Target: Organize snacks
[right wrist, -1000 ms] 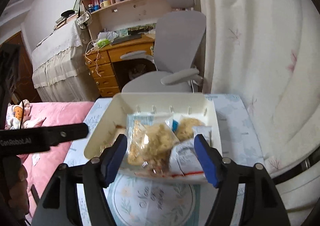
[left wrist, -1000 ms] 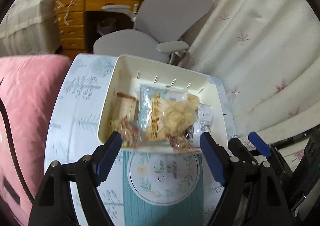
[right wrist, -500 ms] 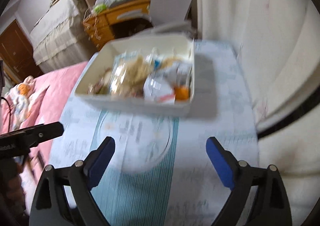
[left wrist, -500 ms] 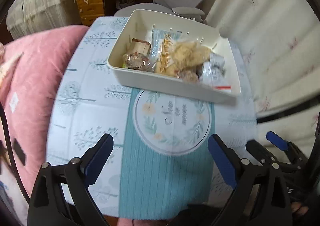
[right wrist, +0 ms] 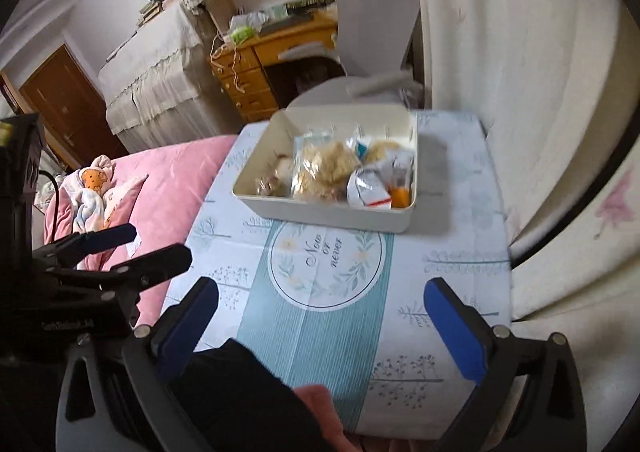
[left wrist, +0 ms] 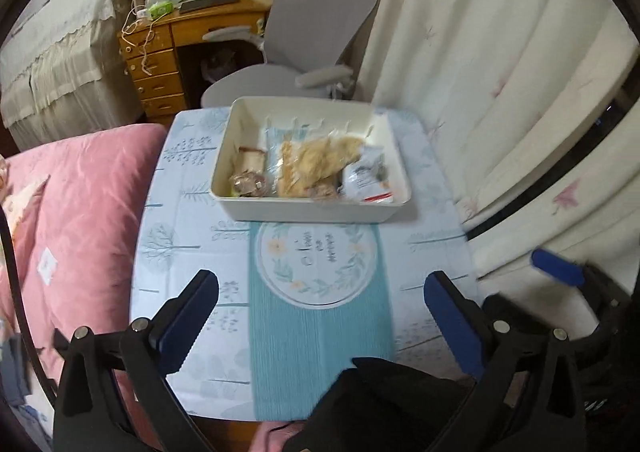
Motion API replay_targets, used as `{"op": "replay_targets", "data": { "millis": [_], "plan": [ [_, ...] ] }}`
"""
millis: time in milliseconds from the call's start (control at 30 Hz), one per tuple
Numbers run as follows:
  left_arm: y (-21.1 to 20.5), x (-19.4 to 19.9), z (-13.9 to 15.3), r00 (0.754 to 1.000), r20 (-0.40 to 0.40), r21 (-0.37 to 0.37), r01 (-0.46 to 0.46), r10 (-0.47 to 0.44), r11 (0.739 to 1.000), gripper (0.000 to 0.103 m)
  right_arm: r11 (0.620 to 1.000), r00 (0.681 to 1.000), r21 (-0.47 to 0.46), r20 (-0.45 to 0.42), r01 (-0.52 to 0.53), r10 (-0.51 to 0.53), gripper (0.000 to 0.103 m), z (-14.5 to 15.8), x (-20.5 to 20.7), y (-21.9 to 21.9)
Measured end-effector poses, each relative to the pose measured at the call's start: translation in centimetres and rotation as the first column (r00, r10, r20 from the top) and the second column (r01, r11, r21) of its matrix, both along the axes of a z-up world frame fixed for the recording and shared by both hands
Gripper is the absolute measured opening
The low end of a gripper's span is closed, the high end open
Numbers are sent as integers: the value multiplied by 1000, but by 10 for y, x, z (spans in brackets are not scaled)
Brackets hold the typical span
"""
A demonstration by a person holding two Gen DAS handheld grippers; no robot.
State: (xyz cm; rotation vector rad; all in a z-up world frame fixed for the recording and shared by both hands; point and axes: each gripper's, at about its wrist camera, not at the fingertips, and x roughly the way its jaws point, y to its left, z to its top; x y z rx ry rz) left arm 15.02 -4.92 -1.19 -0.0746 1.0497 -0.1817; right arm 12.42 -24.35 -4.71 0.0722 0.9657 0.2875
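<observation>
Cream snack bin [left wrist: 312,208] far across table | left tongs [left wrist: 320,316] wide open, empty | right tongs [right wrist: 320,316] wide open, empty

Script "Now or never" inside round floral wreath emblem [right wrist: 326,257] printed on teal band of tablecloth [right wrist: 452,252], just in front of white bin [right wrist: 332,212]. Same emblem [left wrist: 318,256] in left wrist view, lettering blurred. Pale lettering on black gripper body [right wrist: 66,325], too faint to read. Snack packet print illegible.
</observation>
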Motion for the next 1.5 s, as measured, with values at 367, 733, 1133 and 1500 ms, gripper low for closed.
{"op": "replay_targets", "data": {
  "millis": [367, 733, 1133, 1500],
  "plan": [
    [0, -41, 6, 993, 87, 147, -95, 83, 984, 102, 987, 988, -52, 28, 152, -151, 103, 6, -45, -2],
    [0, -52, 4, 989, 97, 189, -132, 115, 973, 102, 989, 990, -58, 34, 137, -135, 103, 1, -57, 0],
    [-7, -52, 1, 990, 97, 187, -123, 106, 975, 102, 988, 990, -62, 5, 142, -142, 103, -3, -49, -7],
    [-13, -43, -1, 992, 86, 191, -106, 91, 976, 102, 987, 988, -63, -20, 149, -150, 103, -8, -42, -12]
  ]
}}
